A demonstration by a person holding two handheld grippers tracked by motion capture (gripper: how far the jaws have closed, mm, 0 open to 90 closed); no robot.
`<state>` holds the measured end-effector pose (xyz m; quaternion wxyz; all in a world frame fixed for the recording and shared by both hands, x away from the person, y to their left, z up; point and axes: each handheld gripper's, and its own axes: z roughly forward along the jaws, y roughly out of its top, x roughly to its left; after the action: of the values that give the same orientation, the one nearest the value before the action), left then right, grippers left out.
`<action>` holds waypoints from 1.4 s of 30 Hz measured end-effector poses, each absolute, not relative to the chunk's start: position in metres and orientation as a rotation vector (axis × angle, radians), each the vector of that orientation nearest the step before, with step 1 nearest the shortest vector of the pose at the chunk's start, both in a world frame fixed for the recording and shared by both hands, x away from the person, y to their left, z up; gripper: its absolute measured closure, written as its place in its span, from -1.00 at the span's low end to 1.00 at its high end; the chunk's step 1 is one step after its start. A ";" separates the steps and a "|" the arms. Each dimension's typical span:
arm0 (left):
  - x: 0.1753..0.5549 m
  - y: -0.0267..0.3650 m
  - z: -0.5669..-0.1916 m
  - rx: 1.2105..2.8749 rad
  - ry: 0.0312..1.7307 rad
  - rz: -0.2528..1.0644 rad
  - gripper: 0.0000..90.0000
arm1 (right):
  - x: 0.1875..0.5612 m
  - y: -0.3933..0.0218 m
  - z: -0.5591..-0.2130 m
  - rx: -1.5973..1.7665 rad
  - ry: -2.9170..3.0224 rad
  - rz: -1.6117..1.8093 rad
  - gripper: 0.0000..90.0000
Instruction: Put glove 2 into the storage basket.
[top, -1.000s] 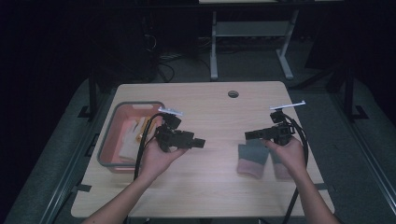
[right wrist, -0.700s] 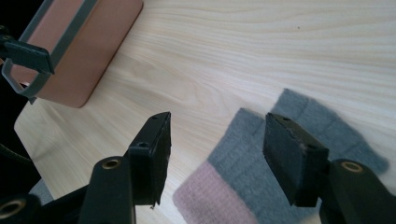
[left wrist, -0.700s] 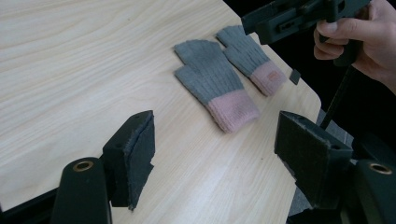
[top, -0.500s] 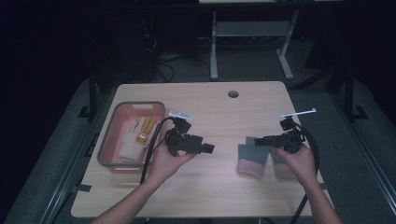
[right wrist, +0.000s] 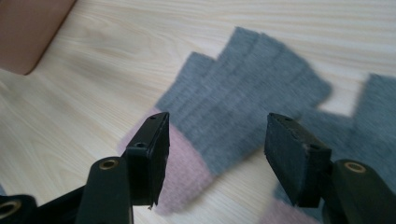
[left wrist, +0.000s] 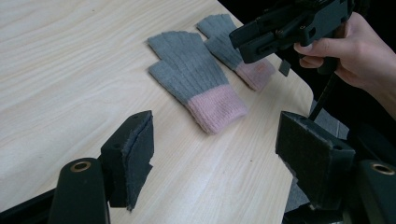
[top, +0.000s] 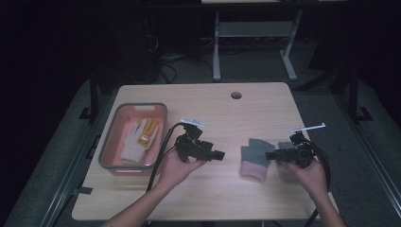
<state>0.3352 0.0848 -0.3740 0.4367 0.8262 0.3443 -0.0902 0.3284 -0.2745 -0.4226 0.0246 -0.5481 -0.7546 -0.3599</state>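
Two grey fingerless gloves with pink cuffs lie flat, side by side, on the right part of the wooden table. The nearer-left glove [top: 254, 157] [left wrist: 191, 79] [right wrist: 247, 102] is fully in sight. The other glove [top: 284, 146] [left wrist: 233, 51] [right wrist: 373, 116] is partly covered by the right hand. My right gripper [top: 268, 155] [right wrist: 215, 154] [left wrist: 243, 39] hovers open just above the first glove's cuff, with nothing between its jaws. My left gripper [top: 220, 154] [left wrist: 219, 163] is open and empty, pointing at the gloves from the left, a short way off.
A pink bin with a grey rim [top: 108, 142] [right wrist: 28, 32] stands at the table's left and holds white and yellow gloves [top: 142, 137]. A round cable hole [top: 236, 95] sits near the far edge. The table's right edge [left wrist: 299, 88] runs close behind the gloves.
My left gripper has moved right, toward the gloves. My right gripper has drawn toward the near edge and come down over the gloves.
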 end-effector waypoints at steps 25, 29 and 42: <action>0.328 0.060 -0.394 2.102 0.840 -0.253 -0.38 | 0.309 -0.314 -0.438 -1.812 -2.485 -0.993 0.02; 0.327 0.060 -0.394 2.118 0.835 -0.248 -0.37 | 0.308 -0.314 -0.440 -1.825 -2.553 -0.943 0.13; 0.325 0.062 -0.400 2.121 0.847 -0.249 -0.36 | 0.307 -0.314 -0.450 -1.804 -2.643 -0.887 0.21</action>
<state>0.3254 0.0620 -0.3996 0.4095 0.8423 0.3362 -0.0989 0.3075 -0.3140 -0.4500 -0.0894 -0.5410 -0.7928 -0.2661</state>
